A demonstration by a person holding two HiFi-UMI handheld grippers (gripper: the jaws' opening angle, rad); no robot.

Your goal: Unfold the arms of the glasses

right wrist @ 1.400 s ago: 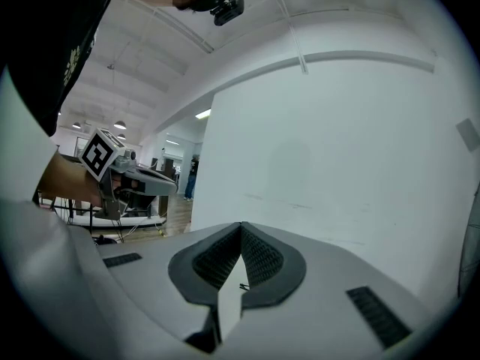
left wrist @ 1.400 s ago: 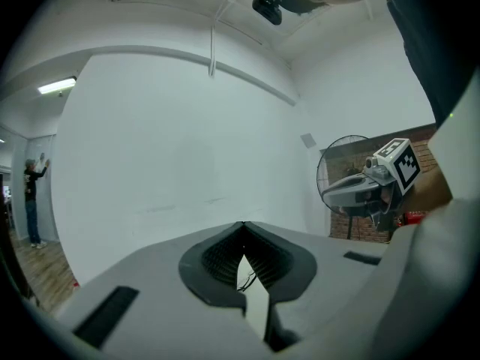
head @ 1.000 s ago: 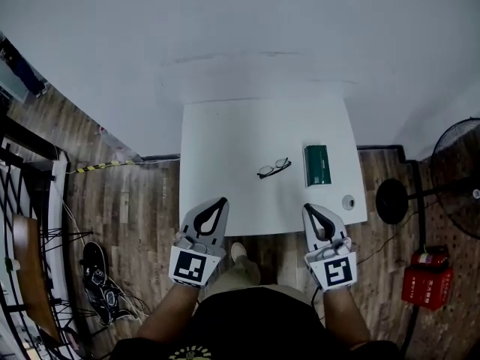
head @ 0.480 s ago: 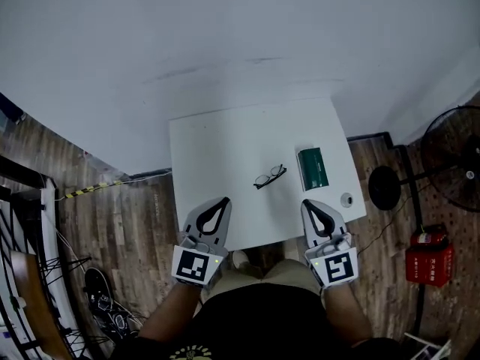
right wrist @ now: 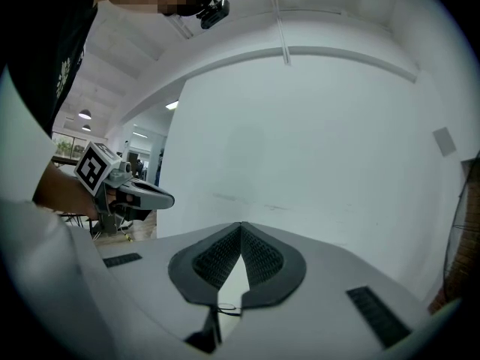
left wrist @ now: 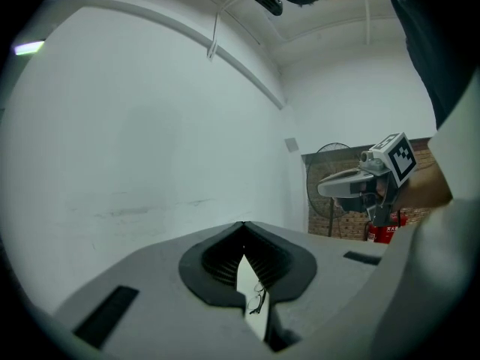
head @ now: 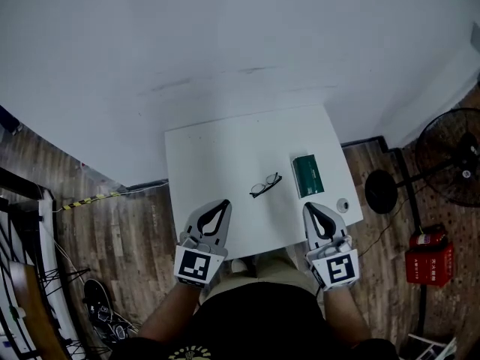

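Observation:
The black-rimmed glasses lie folded near the middle of the white table. My left gripper is over the table's near edge, to the left of and nearer than the glasses, with its jaw tips together and nothing between them. My right gripper is over the near edge to the right, also shut and empty. In the left gripper view the glasses show through the gap below the left gripper. In the right gripper view the glasses show below the right gripper.
A dark green case lies just right of the glasses. A small round object sits by the table's right front corner. A standing fan and a red box are on the wooden floor to the right. A white wall lies behind the table.
Both grippers have come forward and now reach further over the table's near edge. The head view has shifted, so the table sits lower in the picture. The glasses have not moved on the table.

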